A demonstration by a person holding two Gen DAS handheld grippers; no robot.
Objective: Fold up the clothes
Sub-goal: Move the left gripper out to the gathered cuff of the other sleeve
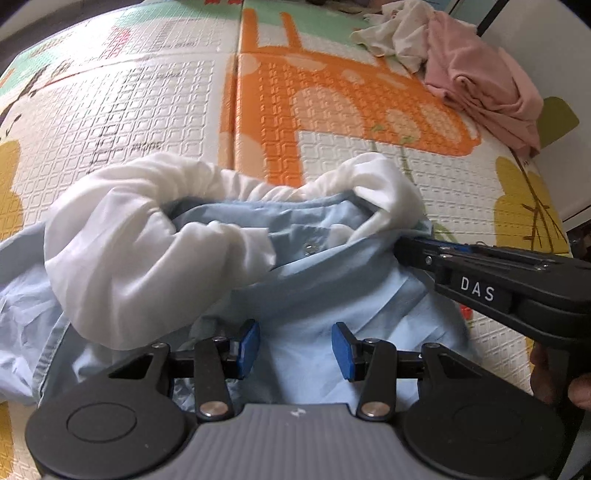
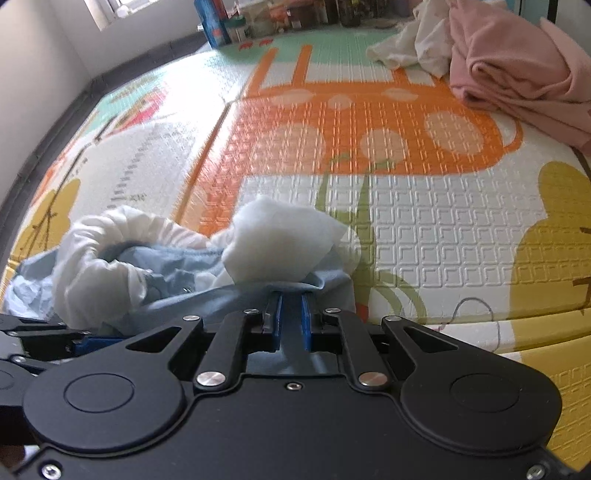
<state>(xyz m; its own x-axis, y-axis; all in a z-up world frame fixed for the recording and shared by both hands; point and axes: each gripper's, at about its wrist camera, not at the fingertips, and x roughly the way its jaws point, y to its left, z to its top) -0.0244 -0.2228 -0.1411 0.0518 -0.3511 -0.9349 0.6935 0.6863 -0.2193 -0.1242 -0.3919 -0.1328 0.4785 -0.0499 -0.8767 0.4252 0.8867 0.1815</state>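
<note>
My right gripper (image 2: 291, 321) is clenched on the light blue garment (image 1: 314, 295) on the play mat (image 1: 369, 166); my left gripper (image 1: 295, 349) hangs released above it.

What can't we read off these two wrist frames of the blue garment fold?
- Blue garment: its near part is hidden by the gripper body in both wrist views; its left side is cut off by the left wrist frame edge.
- Garment type and the white lining's extent: bunched, unclear.
- Left gripper: fingers apart; contact with cloth unclear.
- Right gripper: how much fabric it pinches is hidden.
- Shelf items, right wrist view: too small and blurred.
</note>
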